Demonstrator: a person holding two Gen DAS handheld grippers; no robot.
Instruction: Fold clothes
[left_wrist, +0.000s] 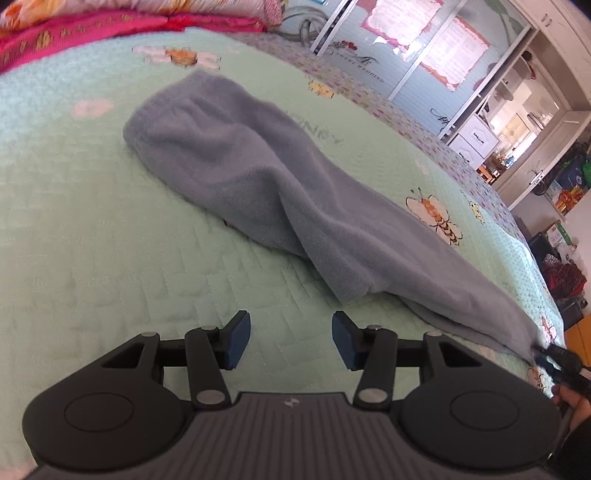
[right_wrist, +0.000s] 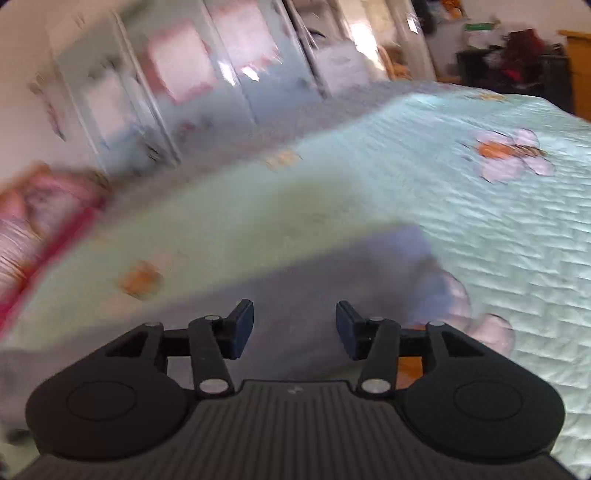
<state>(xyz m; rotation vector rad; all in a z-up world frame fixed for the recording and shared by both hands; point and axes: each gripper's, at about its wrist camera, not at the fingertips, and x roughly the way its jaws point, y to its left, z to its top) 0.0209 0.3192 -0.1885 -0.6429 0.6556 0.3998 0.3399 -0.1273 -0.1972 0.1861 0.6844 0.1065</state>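
A grey-blue fleece garment (left_wrist: 236, 162) lies stretched out on the pale green quilted bedspread (left_wrist: 92, 240), running from the far middle to the near right. My left gripper (left_wrist: 291, 341) hovers over bare quilt just short of the garment's folded edge, open with nothing between its pads. At the garment's narrow near-right end I see the right gripper's dark fingertips (left_wrist: 550, 356) and a hand (left_wrist: 574, 404) behind them. The right wrist view is blurred: the right gripper (right_wrist: 294, 328) has its jaws apart over the grey-blue cloth (right_wrist: 303, 266), and the pads do not press on it.
Pink and floral pillows (left_wrist: 74, 26) are stacked at the head of the bed. Wardrobe doors (left_wrist: 406, 48) stand beyond the far side. The bed's edge runs along the right, with boxes and bags (left_wrist: 565, 273) on the floor past it.
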